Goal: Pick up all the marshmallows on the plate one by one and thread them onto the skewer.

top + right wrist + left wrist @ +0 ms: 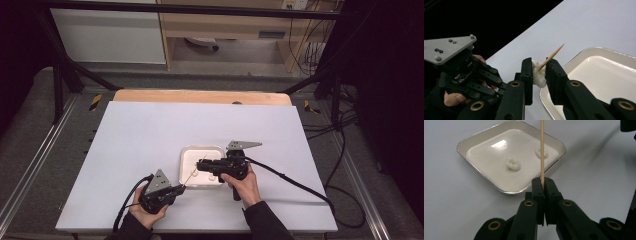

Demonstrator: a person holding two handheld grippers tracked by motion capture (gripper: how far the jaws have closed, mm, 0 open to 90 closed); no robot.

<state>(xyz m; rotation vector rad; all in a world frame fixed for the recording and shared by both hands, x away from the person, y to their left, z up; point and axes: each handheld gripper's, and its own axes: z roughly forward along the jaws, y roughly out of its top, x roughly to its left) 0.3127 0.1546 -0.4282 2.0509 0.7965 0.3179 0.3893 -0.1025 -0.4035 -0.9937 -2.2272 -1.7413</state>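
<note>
Skewer (542, 150): clamped at its base in your left gripper (543, 185), jaws together on it, shaft running toward 1 o'clock over tray (186, 156). Your right gripper (539, 72) squeezes white puffy piece (538, 75), skewer tip (551, 56) already through it. Step in hand, by my read: threading piece onto stick. Next: push piece down shaft along stick's line, keep left grip firm. Left gripper view shows two more pieces (513, 164) lying in tray; right gripper view shows piercing itself.
</note>
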